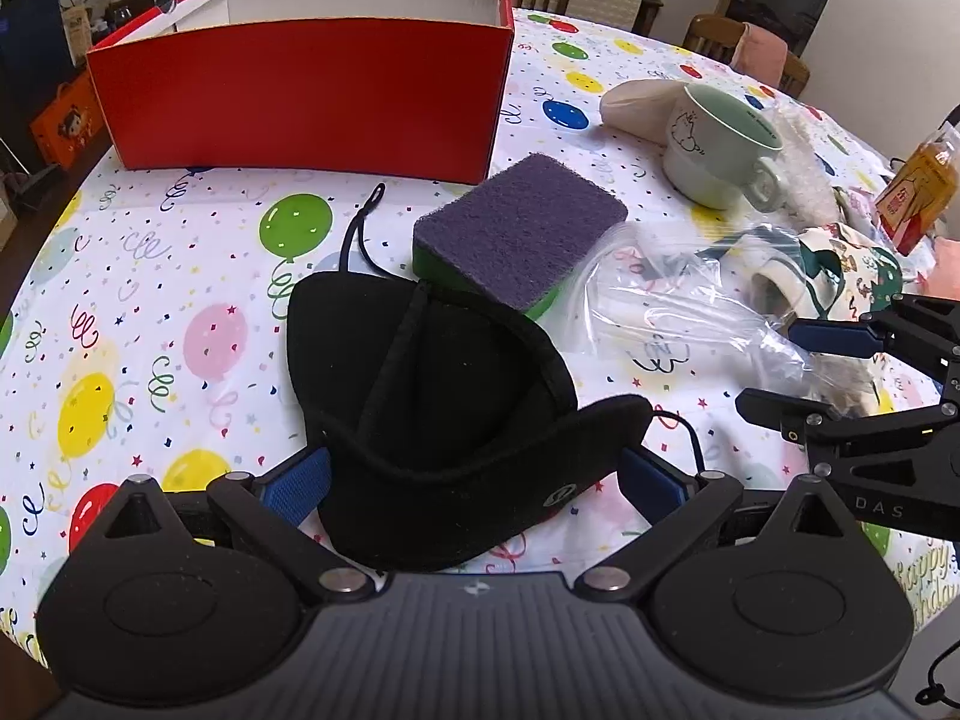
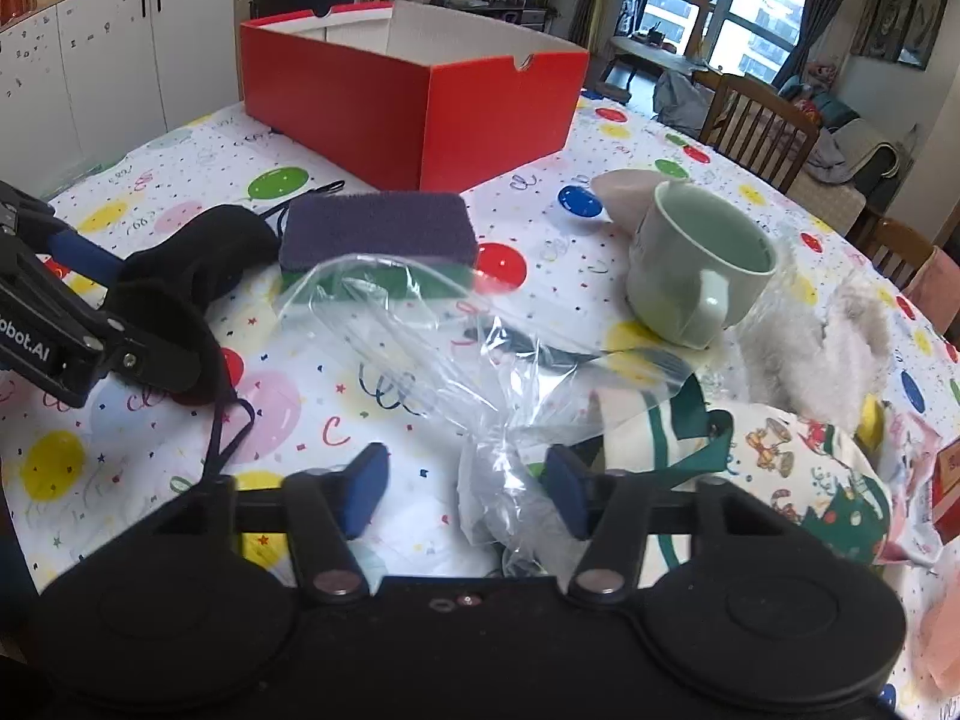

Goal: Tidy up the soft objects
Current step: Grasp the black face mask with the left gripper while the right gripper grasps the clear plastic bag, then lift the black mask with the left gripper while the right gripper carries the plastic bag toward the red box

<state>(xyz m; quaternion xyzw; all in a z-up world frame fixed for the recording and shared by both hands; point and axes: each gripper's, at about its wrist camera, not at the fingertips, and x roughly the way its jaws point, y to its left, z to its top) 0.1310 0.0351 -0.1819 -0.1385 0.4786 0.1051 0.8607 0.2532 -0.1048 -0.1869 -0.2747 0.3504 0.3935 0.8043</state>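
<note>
A black fabric mask [image 1: 432, 372] lies on the balloon-print tablecloth [image 1: 150, 300], one edge folded up. My left gripper [image 1: 474, 462] stands open and wide around its near end, the blue pads [image 1: 300, 480] at the mask's two sides. A purple-and-green sponge [image 1: 516, 234] sits just behind the mask. A clear plastic bag [image 2: 432, 348] lies to the right. Its bunched end sits between the fingers of my right gripper [image 2: 465, 462], against the right pad [image 2: 567, 492] and clear of the left one, so this gripper is open. An open red box [image 2: 498, 120] stands at the back.
A pale green mug [image 2: 702, 264] stands right of the sponge, a beige soft item [image 1: 636, 102] behind it. A fluffy grey piece [image 2: 810, 348] and a printed cloth [image 2: 810, 462] lie at the right. An orange packet [image 1: 918, 192] is at the far right. Chairs ring the table.
</note>
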